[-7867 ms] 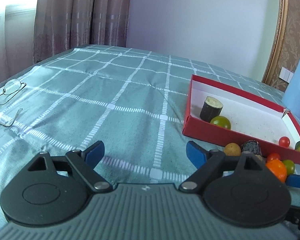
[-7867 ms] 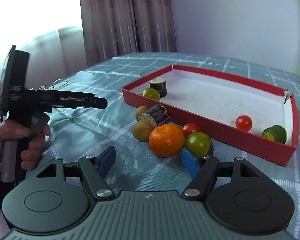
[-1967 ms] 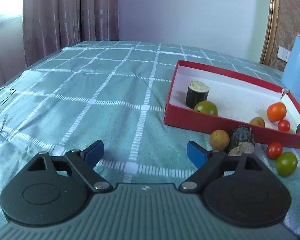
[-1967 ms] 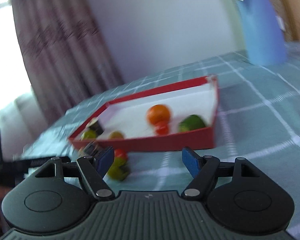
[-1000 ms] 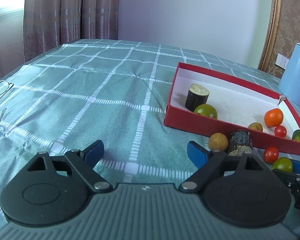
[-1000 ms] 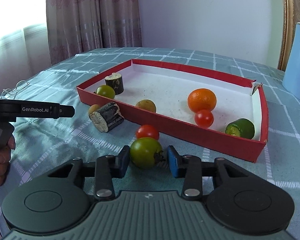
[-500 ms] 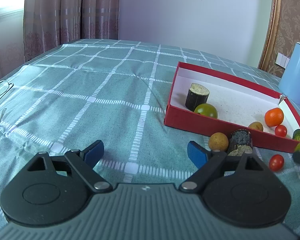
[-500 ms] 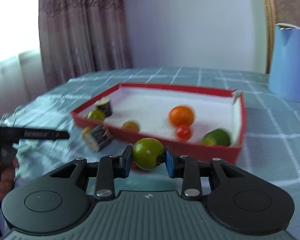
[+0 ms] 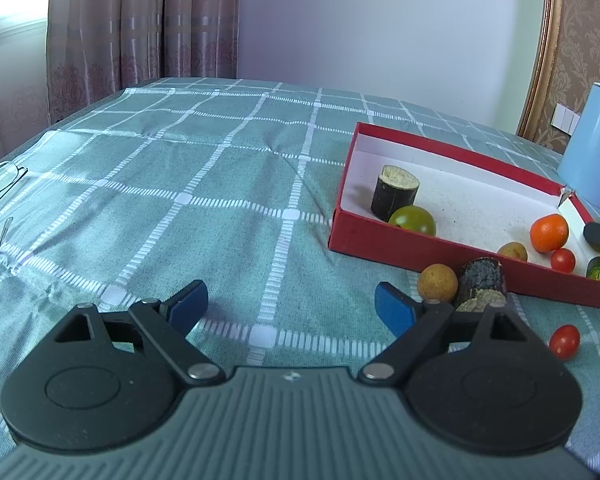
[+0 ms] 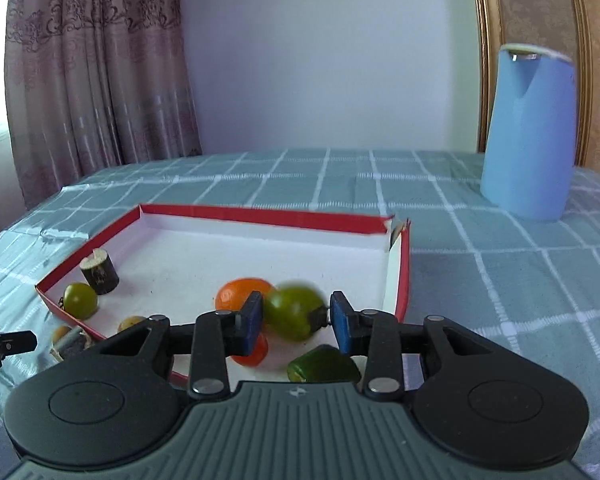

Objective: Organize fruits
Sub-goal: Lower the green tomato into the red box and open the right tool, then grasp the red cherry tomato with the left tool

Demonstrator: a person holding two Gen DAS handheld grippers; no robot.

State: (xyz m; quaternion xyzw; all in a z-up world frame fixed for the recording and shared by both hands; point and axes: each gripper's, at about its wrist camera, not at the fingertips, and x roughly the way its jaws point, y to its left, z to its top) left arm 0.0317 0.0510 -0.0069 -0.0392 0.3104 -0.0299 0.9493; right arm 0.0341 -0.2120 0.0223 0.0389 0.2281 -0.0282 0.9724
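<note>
We're gripping green tomato (image 10: 293,317) in right gripper (image 10: 296,320), hovering over red box (image 10: 400,276) near orange (image 10: 240,296). Left gripper (image 9: 290,304) idling open, empty. Risk: releasing high, tomato bouncing, rolling over low wall.

A tomato (image 9: 564,341) and round fruit (image 9: 437,281) lie before the box (image 9: 432,243); the kettle (image 9: 591,146) stands behind it.

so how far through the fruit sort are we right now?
Past halfway, roughly. In the red box: orange, a green tomato, a small red tomato, a brown fruit and others. In hand: right gripper carries a green tomato over the box. Left outside: round brown fruit, dark log piece, cherry tomato. Left gripper open, idle.
</note>
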